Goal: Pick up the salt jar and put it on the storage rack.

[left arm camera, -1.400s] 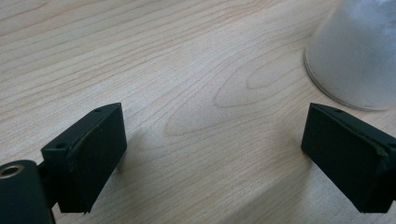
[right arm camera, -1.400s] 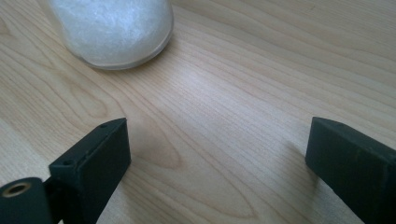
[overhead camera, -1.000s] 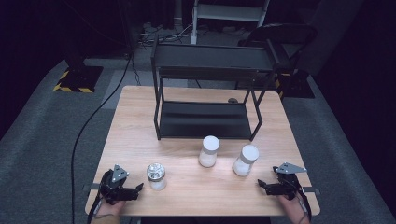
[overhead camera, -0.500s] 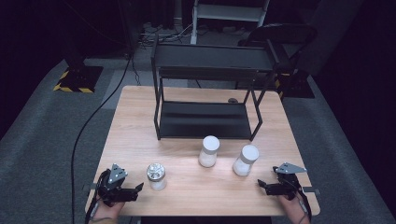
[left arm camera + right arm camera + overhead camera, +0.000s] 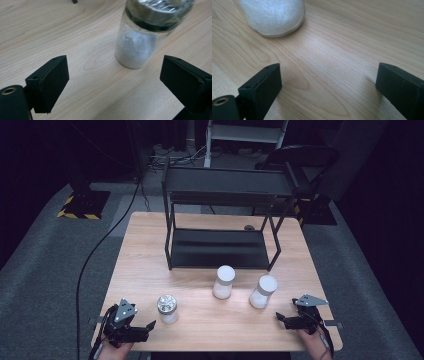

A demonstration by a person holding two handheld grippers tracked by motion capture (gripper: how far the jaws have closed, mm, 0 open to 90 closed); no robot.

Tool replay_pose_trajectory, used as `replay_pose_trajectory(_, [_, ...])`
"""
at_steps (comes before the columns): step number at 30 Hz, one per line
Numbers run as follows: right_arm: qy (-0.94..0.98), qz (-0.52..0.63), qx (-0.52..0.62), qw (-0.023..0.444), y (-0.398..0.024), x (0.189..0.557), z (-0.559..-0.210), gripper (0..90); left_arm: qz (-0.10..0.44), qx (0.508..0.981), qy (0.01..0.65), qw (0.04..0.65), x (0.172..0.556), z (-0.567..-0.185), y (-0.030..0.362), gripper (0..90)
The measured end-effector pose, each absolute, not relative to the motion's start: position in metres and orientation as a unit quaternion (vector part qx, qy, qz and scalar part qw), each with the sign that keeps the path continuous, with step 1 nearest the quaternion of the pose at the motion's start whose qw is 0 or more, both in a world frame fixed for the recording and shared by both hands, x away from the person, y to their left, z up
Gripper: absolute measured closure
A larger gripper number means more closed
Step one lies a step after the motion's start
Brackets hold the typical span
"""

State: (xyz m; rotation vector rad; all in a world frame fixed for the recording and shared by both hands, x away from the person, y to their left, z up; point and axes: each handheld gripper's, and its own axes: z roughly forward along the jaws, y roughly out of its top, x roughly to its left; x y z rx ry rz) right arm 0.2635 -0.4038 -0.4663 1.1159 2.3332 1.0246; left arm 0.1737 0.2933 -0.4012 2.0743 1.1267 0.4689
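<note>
On the table (image 5: 150, 250): three jars (image 5: 223, 281), one rack (image 5: 225, 215).

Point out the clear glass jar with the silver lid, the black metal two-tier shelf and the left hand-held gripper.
Clear glass jar with silver lid (image 5: 167, 308): high view, on its lid.
Black metal two-tier shelf (image 5: 218, 248): high view, on its lower tier.
Left hand-held gripper (image 5: 150, 325): high view, between its fingertips.

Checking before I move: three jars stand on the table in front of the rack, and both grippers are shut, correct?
Not quite. The three jars do stand on the table in front of the rack, but the left gripper and right gripper are open: each gripper view shows its jaws wide apart.
</note>
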Motion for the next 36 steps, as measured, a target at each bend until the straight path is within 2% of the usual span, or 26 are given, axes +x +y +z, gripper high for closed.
replay_pose_trajectory(13, [0.825,0.362,0.395,0.179,-0.404,0.263,-0.466,6.4,0.175,0.809,0.424,0.367,0.176,-0.399,0.280,8.1])
replay_pose_trajectory(36, [0.823,0.362,0.398,0.181,-0.403,0.262,-0.467,6.6,0.155,0.827,0.399,0.364,0.207,-0.407,0.259,8.3])
